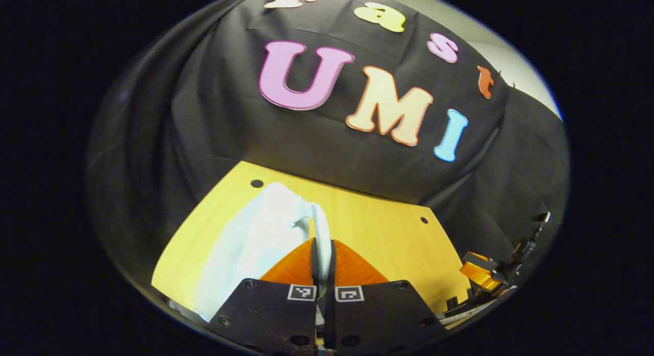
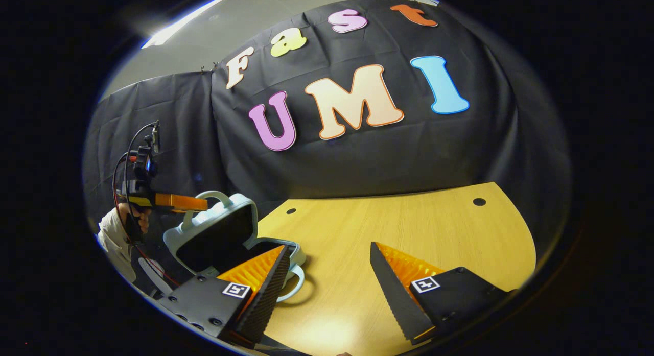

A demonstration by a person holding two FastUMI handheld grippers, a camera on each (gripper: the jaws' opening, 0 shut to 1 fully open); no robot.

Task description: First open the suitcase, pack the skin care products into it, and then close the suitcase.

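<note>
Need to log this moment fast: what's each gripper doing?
Left gripper: shut on the suitcase lid, holding it up.
Right gripper: open, holding nothing.

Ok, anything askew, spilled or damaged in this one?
Nothing stands out. The suitcase sits at the edge of the table, its lid propped partly open by the left gripper, which is shut on the lid's handle. The right gripper hangs open over bare wood. No spills or damage are visible.

The suitcase inside is dark, so its contents cannot be told. The right gripper finger hides its lower front edge.
</note>
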